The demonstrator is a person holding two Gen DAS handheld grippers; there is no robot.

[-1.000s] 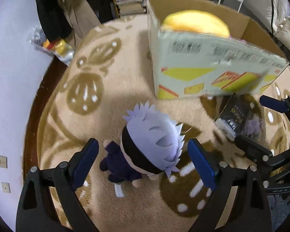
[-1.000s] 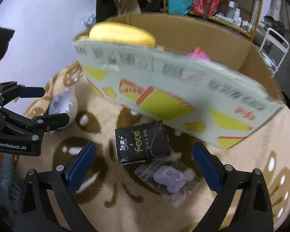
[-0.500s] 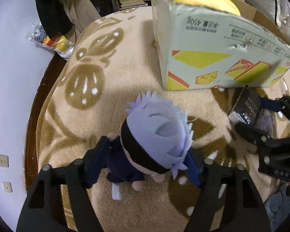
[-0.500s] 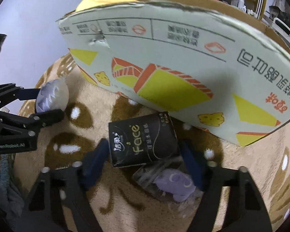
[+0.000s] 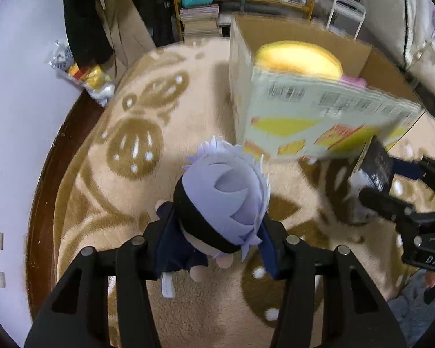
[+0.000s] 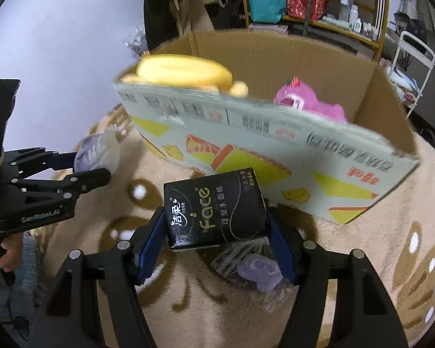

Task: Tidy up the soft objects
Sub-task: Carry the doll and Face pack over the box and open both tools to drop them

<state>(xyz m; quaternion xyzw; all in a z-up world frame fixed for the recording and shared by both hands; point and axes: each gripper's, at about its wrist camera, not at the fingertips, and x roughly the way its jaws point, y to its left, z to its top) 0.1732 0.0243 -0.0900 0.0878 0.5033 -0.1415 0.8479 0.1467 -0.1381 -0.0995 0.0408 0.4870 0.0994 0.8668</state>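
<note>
My left gripper (image 5: 214, 249) is shut on a plush doll (image 5: 220, 200) with lilac hair, a black blindfold and a navy body, held above the rug. My right gripper (image 6: 217, 246) is shut on a black tissue pack (image 6: 217, 208) marked "Face", lifted off the rug. An open cardboard box (image 6: 275, 150) stands just beyond both; it holds a yellow plush (image 6: 185, 71) and a pink plush (image 6: 307, 101). The box (image 5: 319, 116) also shows in the left wrist view. A small purple toy in a clear bag (image 6: 255, 266) lies on the rug under the right gripper.
A tan patterned rug (image 5: 130, 150) covers the floor. A white wall (image 5: 17, 87) is at the left, with hanging clothes (image 5: 84, 20) and a plastic bag (image 5: 84, 75) beside it. Shelves (image 6: 319, 3) and a white rack (image 6: 414, 55) stand behind the box.
Both grippers closed from wide open: the left onto the plush doll, the right onto the tissue pack. Both objects have risen off the rug toward the box.
</note>
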